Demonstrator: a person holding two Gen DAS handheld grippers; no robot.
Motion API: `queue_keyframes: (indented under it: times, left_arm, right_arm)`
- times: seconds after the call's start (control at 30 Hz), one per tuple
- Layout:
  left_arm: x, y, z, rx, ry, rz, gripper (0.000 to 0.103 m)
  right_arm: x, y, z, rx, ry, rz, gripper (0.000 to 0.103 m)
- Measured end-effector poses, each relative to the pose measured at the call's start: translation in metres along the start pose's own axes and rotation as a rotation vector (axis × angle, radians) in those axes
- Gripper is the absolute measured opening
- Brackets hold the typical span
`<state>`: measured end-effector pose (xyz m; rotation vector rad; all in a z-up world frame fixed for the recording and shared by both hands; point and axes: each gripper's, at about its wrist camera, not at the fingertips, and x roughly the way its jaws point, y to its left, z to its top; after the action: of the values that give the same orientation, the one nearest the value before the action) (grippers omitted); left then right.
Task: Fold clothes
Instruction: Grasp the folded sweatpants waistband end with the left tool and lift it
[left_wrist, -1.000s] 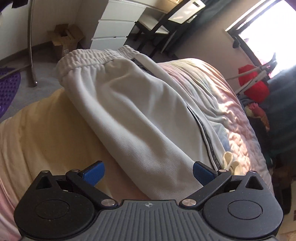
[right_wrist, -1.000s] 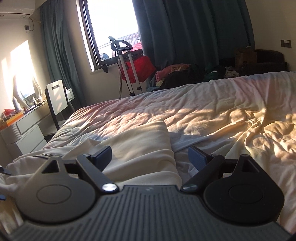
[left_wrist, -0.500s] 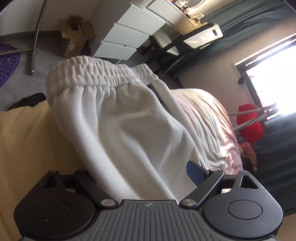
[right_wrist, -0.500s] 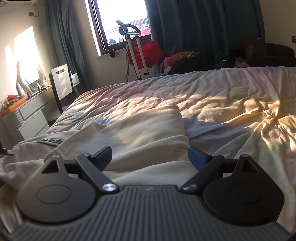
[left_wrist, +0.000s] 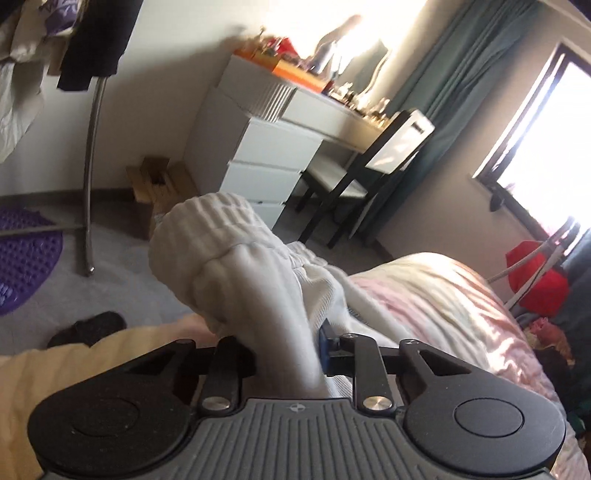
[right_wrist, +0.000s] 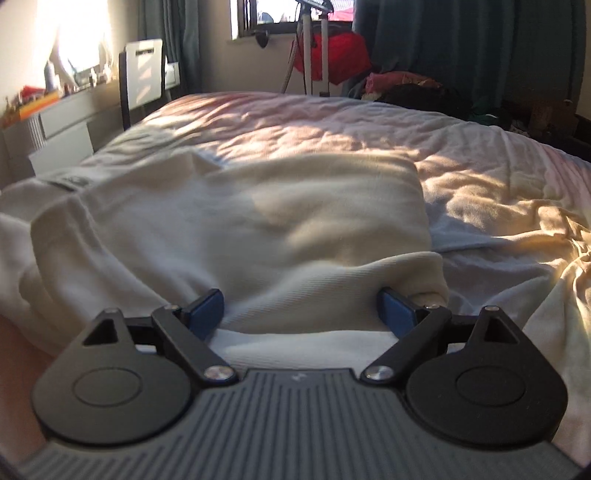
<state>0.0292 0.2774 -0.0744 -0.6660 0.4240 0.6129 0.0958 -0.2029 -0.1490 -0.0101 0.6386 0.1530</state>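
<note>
Open bed (right_wrist: 480, 155) beyond trousers (right_wrist: 295, 221); chair (left_wrist: 373, 158), drawers (left_wrist: 273, 162) probably close left.

Sunlight from a bright window (left_wrist: 546, 147) hung with teal curtains (left_wrist: 443, 74) falls across a rumpled pink bedspread (right_wrist: 332, 122), while a white chest of drawers (left_wrist: 266, 155) and black-framed chair (left_wrist: 369, 162) stand on grey carpet (left_wrist: 110, 280) near a purple mat (left_wrist: 22, 262).

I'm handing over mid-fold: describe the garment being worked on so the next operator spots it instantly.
On the pink-and-cream bed, near its front edge, lies a pair of white ribbed sweatpants. The left gripper pinches its elastic waistband end. It is the only loose garment on the bed.
</note>
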Motion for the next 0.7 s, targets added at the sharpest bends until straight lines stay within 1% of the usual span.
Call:
queue_keyframes:
  times: [0.07, 0.13, 0.23, 0.3, 0.37, 0.43, 0.5, 0.6, 0.63, 0.7]
  left_arm:
    - [-0.014, -0.017, 0.000, 0.049, -0.050, -0.034, 0.017]
    - [-0.029, -0.035, -0.001, 0.107, -0.100, -0.060, 0.016]
    - [-0.058, -0.063, -0.003, 0.144, -0.160, -0.094, 0.015]
    - [-0.085, -0.088, -0.010, 0.185, -0.228, -0.128, 0.014]
    - [-0.115, -0.118, -0.022, 0.227, -0.302, -0.168, 0.013]
    - [-0.139, -0.155, -0.039, 0.248, -0.350, -0.216, 0.012]
    - [-0.164, -0.191, -0.055, 0.269, -0.397, -0.264, 0.012]
    - [-0.190, -0.248, -0.095, 0.327, -0.447, -0.338, 0.012]
    - [-0.196, -0.266, -0.111, 0.350, -0.456, -0.363, 0.011]
    - [-0.210, -0.298, -0.149, 0.407, -0.475, -0.413, 0.011]
  right_arm:
    - [0.007, 0.003, -0.001, -0.018, 0.021, 0.002, 0.093]
    - [0.003, -0.002, 0.001, 0.015, 0.016, 0.017, 0.093]
    - [-0.003, -0.010, 0.004, 0.067, 0.008, 0.039, 0.091]
    - [-0.011, -0.017, 0.006, 0.104, -0.006, 0.047, 0.091]
    - [-0.017, -0.022, 0.007, 0.113, -0.023, 0.027, 0.091]
    - [-0.021, -0.026, 0.007, 0.115, -0.034, -0.007, 0.091]
    - [-0.023, -0.034, 0.009, 0.146, -0.040, -0.019, 0.091]
    - [-0.029, -0.054, 0.012, 0.243, -0.065, -0.011, 0.091]
    - [-0.031, -0.061, 0.012, 0.262, -0.072, -0.025, 0.091]
    - [-0.031, -0.073, 0.013, 0.274, -0.078, -0.087, 0.091]
